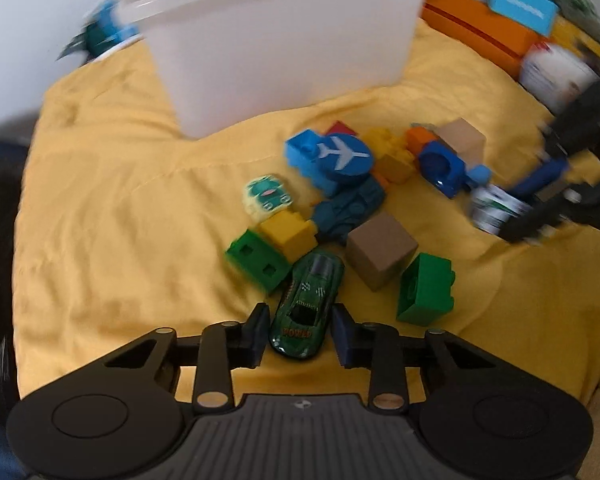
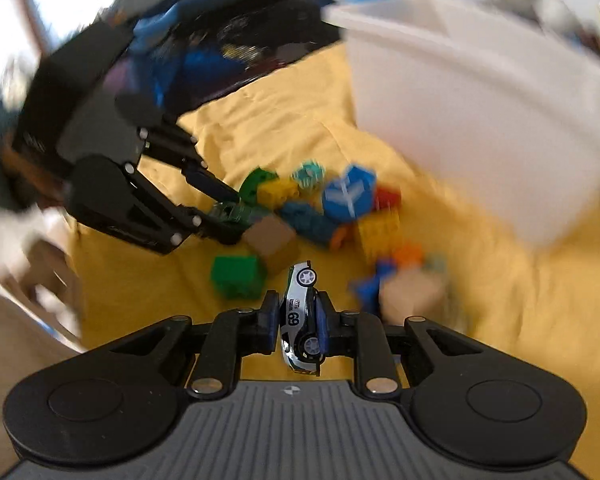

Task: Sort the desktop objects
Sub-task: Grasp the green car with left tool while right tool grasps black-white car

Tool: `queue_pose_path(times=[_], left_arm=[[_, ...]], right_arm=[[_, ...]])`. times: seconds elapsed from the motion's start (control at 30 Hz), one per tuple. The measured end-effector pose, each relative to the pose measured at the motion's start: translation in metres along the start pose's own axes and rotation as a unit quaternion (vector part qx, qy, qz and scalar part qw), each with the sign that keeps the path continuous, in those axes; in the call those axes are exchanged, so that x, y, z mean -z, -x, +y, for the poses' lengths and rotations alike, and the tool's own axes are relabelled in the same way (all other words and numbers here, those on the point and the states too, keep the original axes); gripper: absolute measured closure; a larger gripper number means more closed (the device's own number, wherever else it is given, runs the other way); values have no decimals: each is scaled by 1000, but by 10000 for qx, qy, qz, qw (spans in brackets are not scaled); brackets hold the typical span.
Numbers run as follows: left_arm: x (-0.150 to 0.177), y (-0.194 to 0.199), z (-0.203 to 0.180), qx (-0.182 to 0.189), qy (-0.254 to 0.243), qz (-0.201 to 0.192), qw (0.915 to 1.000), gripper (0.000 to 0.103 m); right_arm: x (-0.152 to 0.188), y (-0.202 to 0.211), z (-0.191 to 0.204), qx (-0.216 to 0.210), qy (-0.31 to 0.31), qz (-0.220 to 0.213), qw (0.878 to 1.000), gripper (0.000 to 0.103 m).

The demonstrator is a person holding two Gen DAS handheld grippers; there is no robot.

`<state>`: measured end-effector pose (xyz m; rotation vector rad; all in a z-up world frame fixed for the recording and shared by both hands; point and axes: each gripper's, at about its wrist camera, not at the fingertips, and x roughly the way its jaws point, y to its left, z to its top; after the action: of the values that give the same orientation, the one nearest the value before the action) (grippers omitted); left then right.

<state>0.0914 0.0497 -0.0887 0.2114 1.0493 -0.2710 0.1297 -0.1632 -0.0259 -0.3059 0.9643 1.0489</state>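
So both grippers are going after toy cars at once, which makes sense if the cars are meant to go somewhere separate from the bricks. The left gripper (image 1: 300,334) has its fingers either side of the green toy car (image 1: 305,307) at the near edge of the pile; the left pad looks like it's touching the car's flank but there's a sliver of gap on the right, so I'd call it not pinched yet. The right gripper (image 2: 299,320) is clamped on a white and black toy car (image 2: 301,316) turned on its side, wheels facing right, probably just how it got grabbed. Everything else, the green bricks (image 1: 426,289), the brown cube (image 1: 381,249) and the blue airplane block (image 1: 342,156), sits on the yellow cloth (image 1: 120,208), with the white bin (image 1: 276,48) at the far side, presumably the drop-off.
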Motion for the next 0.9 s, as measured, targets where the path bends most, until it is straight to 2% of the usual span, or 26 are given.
queue_pose_path(times=[0.1, 0.17, 0.3, 0.43, 0.53, 0.6, 0.63, 0.73, 0.8, 0.9], left_arm=[[12, 18, -2, -173, 436, -102, 9988, 70], [20, 37, -7, -191, 717, -276, 9969, 70], [32, 57, -31, -107, 1011, -372, 9941, 70], [38, 48, -64, 176, 1159, -269, 9927, 70], [41, 46, -87, 282, 1082, -306, 9933, 70], [39, 45, -99, 317, 951, -351, 9943, 70], [39, 44, -104, 324, 895, -375, 9948, 70], [36, 39, -112, 308, 874, -428, 9948, 70], [33, 34, -114, 305, 922, -455, 9942, 70], [31, 26, -121, 55, 800, -436, 9958, 70]], right_arm=[[24, 8, -18, -342, -840, 74, 9959, 81], [34, 8, -25, -342, -1070, 139, 9936, 81], [44, 7, -33, -646, -1509, 35, 9864, 81], [48, 6, -30, -655, -1487, 36, 9867, 81], [52, 9, -31, -612, -1484, -28, 9870, 81], [53, 11, -33, -558, -1471, -55, 9875, 75], [54, 12, -33, -496, -1472, -80, 9878, 70], [56, 18, -33, -347, -1435, -158, 9889, 67], [58, 20, -31, -153, -1347, -177, 9906, 58], [60, 24, -28, 80, -1250, -211, 9919, 56]])
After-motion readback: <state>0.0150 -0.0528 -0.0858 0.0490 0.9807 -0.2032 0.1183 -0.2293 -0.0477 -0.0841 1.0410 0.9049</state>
